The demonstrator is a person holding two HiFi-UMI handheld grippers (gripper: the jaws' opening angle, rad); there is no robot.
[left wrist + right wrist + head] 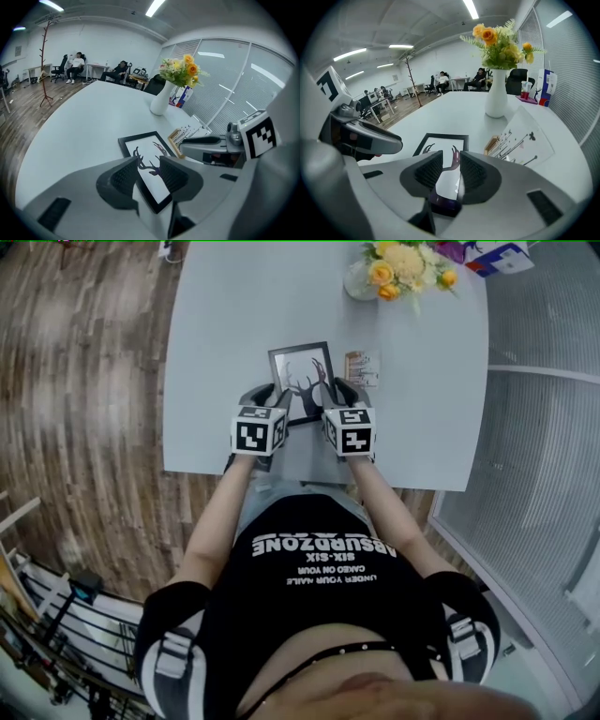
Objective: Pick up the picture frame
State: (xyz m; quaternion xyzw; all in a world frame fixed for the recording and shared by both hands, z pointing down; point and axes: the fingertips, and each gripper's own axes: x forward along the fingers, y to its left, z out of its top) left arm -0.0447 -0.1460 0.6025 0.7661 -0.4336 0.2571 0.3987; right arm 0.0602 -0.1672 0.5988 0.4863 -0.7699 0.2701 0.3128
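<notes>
A black picture frame (302,376) with a deer-antler print lies flat on the white table (216,334). My left gripper (267,397) hangs over its near left corner, my right gripper (339,390) over its near right edge. In the left gripper view the frame (147,154) shows in the gap of the left gripper (150,176), whose jaws stand apart without pressing on it. In the right gripper view the frame's edge (440,145) lies between the wide-open jaws of the right gripper (451,171), pads clear of it.
A white vase of yellow and orange flowers (361,279) stands at the table's far side. A small printed card (362,368) lies just right of the frame. A coloured box (497,257) sits at the far right corner. The table's near edge is just behind my grippers.
</notes>
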